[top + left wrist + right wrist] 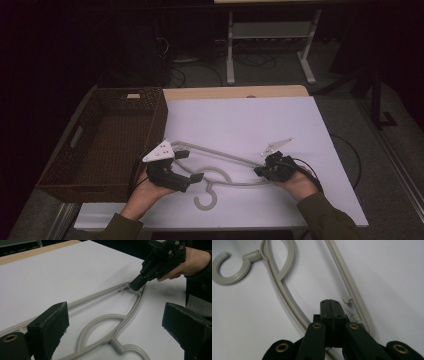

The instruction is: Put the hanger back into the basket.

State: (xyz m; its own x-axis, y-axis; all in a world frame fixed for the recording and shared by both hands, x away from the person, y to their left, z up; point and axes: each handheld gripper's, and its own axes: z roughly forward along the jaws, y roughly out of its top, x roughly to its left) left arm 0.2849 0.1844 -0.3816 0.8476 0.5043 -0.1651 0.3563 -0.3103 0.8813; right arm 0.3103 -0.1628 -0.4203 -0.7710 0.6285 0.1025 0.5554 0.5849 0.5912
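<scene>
Where the person's forearms enter at the near edge of the high view, a grey plastic hanger [220,172] is seen lying flat on the white board [280,125] that covers the table, its hook [206,197] turned toward the person. At the hanger's left end the left gripper [187,165] is held low over the board, and its jaws are spread wide apart: in the left gripper view the two black pads [50,325] are seen on either side of the hanger's bar and inner loop, with nothing pressed between them. At the hanger's right end the right gripper [260,171] is brought down to the corner where the long bar meets the curved arm. Its jaws are drawn fully together, pad against pad, as is plain in the right gripper view; they lie in the narrow angle between the two arms of the hanger, and whether any part of the plastic is pinched cannot be told. Farther off, to the left, a dark woven basket [80,150] is set beside the board. Beyond the table, white frame legs [230,50] are made out on the dim floor.
</scene>
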